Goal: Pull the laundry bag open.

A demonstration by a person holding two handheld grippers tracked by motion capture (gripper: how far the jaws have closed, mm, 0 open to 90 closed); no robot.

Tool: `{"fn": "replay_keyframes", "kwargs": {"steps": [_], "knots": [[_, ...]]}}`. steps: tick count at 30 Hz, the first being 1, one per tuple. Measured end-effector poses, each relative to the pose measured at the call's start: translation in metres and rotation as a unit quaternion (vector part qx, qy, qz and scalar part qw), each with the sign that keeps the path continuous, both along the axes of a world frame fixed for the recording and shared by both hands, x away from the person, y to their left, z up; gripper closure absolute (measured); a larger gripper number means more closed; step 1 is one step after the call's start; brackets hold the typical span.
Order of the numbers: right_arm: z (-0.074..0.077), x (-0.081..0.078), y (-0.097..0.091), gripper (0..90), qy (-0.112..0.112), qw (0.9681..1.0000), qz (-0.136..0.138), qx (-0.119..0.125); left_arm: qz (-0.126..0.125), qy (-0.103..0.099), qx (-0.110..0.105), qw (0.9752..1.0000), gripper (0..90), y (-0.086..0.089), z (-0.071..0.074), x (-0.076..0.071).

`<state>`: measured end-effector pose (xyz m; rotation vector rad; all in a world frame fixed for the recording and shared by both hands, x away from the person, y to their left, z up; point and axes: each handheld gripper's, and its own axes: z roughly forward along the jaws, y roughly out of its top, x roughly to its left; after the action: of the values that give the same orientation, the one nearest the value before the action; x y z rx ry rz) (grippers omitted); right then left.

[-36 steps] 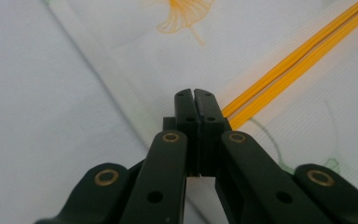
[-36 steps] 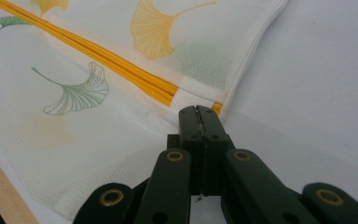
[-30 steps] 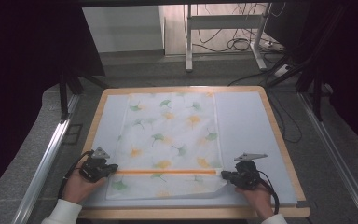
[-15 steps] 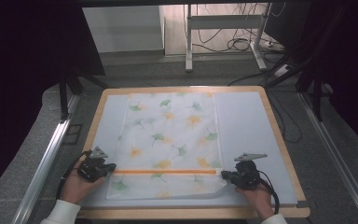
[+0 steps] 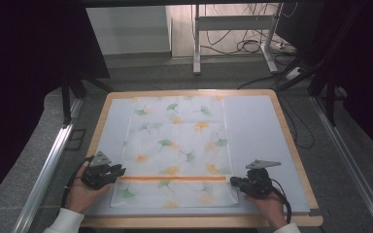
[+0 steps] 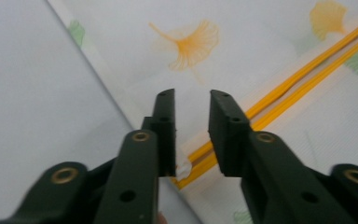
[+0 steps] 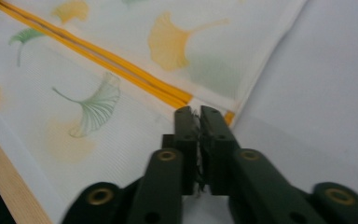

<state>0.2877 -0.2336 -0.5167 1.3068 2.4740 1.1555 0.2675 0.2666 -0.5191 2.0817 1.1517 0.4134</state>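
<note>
A white mesh bag (image 5: pixel 177 150) printed with green and orange ginkgo leaves lies flat on the pale mat of a wood-rimmed table (image 5: pixel 298 160), its long side running from twelve o'clock toward six. An orange zipper (image 5: pixel 172 178) crosses the bag near its six o'clock end, from nine o'clock to three.

The left gripper (image 5: pixel 114 172) sits at the nine o'clock end of the zipper, held in the person's left hand (image 5: pixel 80 194). In the left gripper view its jaws stand apart, with bare bag fabric (image 6: pixel 261 51) visible between them; the zipper's end and a small white tab (image 6: pixel 184 169) lie just beside the inner face of the left jaw (whether the tab touches it is unclear), and the orange band (image 6: pixel 303 79) runs off toward two o'clock.

The right gripper (image 5: pixel 238 182) is at the three o'clock end, in the right hand (image 5: pixel 269 206). In the right gripper view (image 7: pixel 198 114) its jaws are pressed together at the bag's edge, just below where the zipper (image 7: pixel 121 70) ends, with frayed threads pinched in the narrow seam between them. The mat (image 7: pixel 326 93) lies bare toward three o'clock.
</note>
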Motion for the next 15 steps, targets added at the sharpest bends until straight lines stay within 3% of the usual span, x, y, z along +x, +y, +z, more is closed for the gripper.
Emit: {"fn": "replay_keyframes", "kwargs": {"steps": [4,10,13,15], "knots": [[0.008,-0.005,-0.001,72.0,-0.042,0.9991,0.003,0.004,0.005,-0.021,-0.009,0.9997,57.9,-0.003,0.003,-0.001],[0.013,-0.002,-0.015,54.1,-0.065,0.9975,-0.021,0.017,0.033,-0.045,-0.002,0.9984,41.4,0.001,0.003,-0.002],[0.014,0.0,-0.028,50.5,-0.076,0.9962,-0.037,0.019,0.064,-0.045,-0.002,0.9969,37.5,0.01,0.001,-0.001],[0.014,0.001,-0.037,49.6,-0.084,0.9951,-0.047,0.02,0.078,-0.04,-0.014,0.9961,37.0,0.018,-0.001,0.0]]}}
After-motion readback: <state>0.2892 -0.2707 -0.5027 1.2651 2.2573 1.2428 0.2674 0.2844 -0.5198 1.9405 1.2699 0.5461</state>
